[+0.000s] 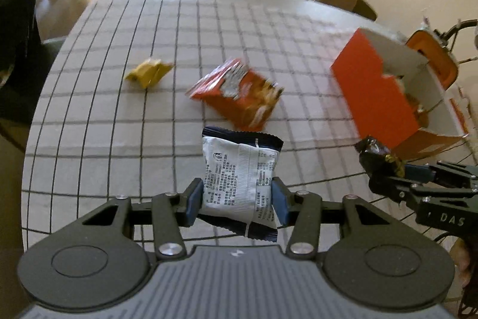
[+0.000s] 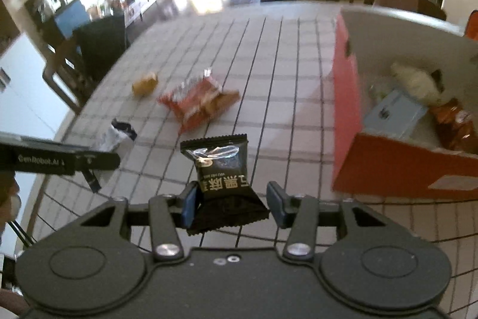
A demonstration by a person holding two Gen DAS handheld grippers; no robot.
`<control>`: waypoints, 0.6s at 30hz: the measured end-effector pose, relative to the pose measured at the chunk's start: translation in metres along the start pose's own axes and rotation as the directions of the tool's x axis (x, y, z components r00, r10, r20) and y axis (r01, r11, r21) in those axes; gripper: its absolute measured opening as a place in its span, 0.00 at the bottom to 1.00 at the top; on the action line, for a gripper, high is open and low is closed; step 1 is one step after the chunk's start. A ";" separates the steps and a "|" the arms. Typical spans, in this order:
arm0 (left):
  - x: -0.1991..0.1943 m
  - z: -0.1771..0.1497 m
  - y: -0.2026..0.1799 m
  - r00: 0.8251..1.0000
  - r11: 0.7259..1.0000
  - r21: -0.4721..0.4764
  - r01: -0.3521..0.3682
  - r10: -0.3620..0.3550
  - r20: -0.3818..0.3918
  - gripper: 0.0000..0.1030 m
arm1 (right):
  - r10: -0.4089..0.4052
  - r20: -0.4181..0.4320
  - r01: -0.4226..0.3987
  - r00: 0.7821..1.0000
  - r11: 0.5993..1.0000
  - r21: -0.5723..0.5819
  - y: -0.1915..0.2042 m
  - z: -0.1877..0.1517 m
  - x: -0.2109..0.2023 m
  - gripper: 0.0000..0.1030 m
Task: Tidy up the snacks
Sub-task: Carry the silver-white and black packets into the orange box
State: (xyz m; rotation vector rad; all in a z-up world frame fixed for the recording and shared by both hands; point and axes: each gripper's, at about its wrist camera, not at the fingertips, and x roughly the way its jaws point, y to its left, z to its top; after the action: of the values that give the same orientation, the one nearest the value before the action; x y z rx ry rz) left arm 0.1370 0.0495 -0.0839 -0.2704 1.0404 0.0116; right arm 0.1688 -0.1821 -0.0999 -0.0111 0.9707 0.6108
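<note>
Nearest the lens in the left wrist view, the left gripper (image 1: 238,201) has its blue pads pressed against both sides of a white snack packet (image 1: 240,181) with dark crimped ends, held above the checked tablecloth (image 1: 89,139). In the right wrist view, the right gripper (image 2: 232,204) carries a black snack packet (image 2: 222,169); its left pad touches the packet, but a gap shows at the right pad, so I cannot tell whether it clamps.

Taking the orange box (image 1: 376,91) as landmark: an orange chip bag (image 1: 239,93) lies on the cloth to its left, and a small yellow wrapper (image 1: 148,72) lies further left, well apart from the box. The left view shows the box mostly from outside, with the right gripper and its black packet just in front of it. Only the right view looks into the box (image 2: 346,109), where a pale blue packet (image 2: 394,114), a whitish packet (image 2: 415,82) and an orange-brown bag (image 2: 455,124) lie.
</note>
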 end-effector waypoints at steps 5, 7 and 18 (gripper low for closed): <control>-0.018 0.010 -0.029 0.998 0.999 0.029 0.027 -0.028 0.054 0.46 | 0.002 0.086 -0.003 0.996 1.000 0.022 -0.014 0.009 -0.031 0.46; -0.024 0.015 -0.044 0.996 0.998 0.052 0.036 -0.040 0.080 0.46 | -0.012 0.119 0.009 0.993 1.000 0.024 -0.021 0.014 -0.042 0.46; -0.026 0.045 -0.127 0.985 0.988 0.130 0.089 -0.107 0.137 0.46 | -0.075 0.229 0.058 0.971 0.995 0.082 -0.079 0.025 -0.078 0.46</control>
State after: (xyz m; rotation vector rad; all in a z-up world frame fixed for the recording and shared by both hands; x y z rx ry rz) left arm 0.1789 -0.0600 -0.0128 -0.2052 0.8803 -0.1204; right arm 0.1945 -0.2787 -0.0454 0.0922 0.7626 0.5009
